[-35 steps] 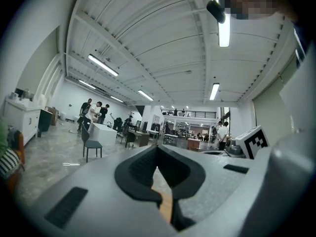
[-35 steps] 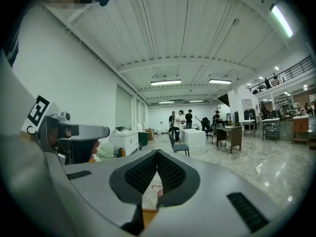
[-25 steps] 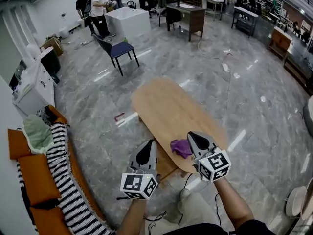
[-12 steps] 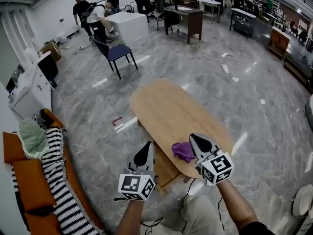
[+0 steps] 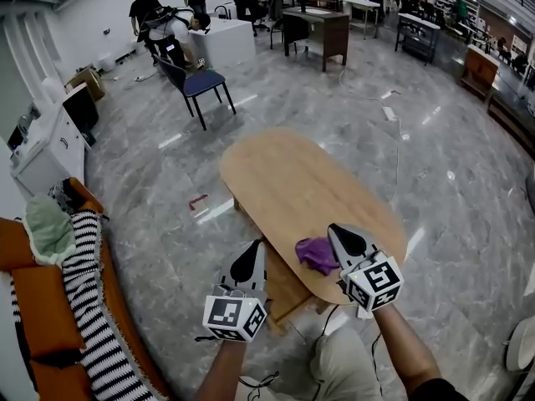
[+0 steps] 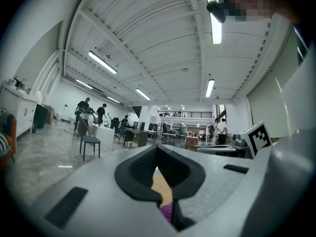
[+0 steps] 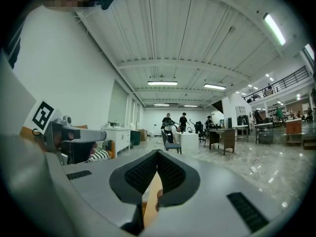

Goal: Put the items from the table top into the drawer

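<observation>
Two tools, both clenched on nothing. The left tool [image 5: 250,257] and the right tool [image 5: 341,239] each show their jaws pressed together in their own views, with only wood and a sliver of purple showing past the tips.

One item lies on the desk [image 5: 288,178]: a purple cloth [image 5: 316,254] at the desk's near end, just inside its near edge. The left tool hangs off the desk's near-left edge. The right tool is over the desk's near end, just beside the cloth, and I cannot tell whether it touches it.

I judge that I hold them level on either side of that end because the cloth is the pick and the drawer is probably below it. A wooden part [image 5: 284,289] shows under the desk's near edge, but I cannot tell whether it is the drawer. With the jaws shut, neither tool can take the cloth until it opens.

The cloth is a bunched heap, so I can tell no heading or clear long axis. The desk's own long axis runs away from me, towards the far left.
</observation>
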